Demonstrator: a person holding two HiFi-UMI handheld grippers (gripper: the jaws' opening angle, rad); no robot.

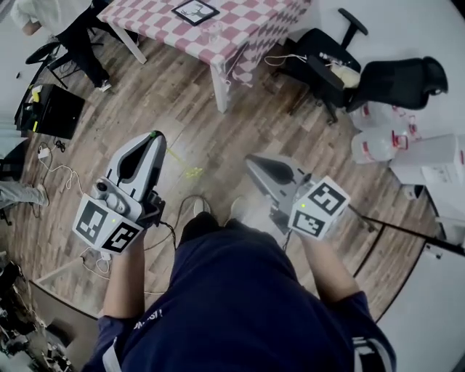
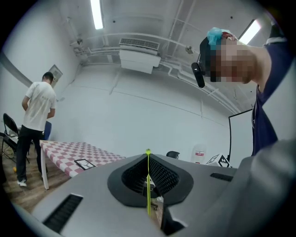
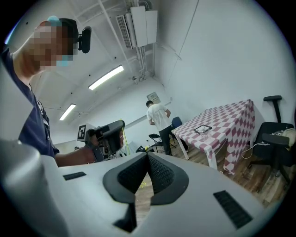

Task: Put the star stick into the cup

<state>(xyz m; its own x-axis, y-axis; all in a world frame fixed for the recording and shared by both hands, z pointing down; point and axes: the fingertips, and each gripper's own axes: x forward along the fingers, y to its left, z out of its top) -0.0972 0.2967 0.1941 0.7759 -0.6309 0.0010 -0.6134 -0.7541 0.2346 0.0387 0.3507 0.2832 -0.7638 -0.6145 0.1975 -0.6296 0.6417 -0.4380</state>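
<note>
Wood-plank floor (image 1: pixel 218 131) underfoot. The left gripper (image 2: pixel 148 153) is clamped on a thin yellow-green star stick (image 2: pixel 148 185), and the right gripper (image 3: pixel 147 155) is pinched closed, empty. The stick looks featherlight and bendy, so I'd hold it low on the shaft.

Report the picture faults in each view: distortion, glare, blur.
Head view: strong fisheye bends the floorboards, the corners go black, and the right gripper looks soft while the left gripper is crisp. Left gripper view: the ceiling strip light blows out white; the star stick is sharp. Right gripper view: the ceiling lamp glares and the checked table bows.
</note>
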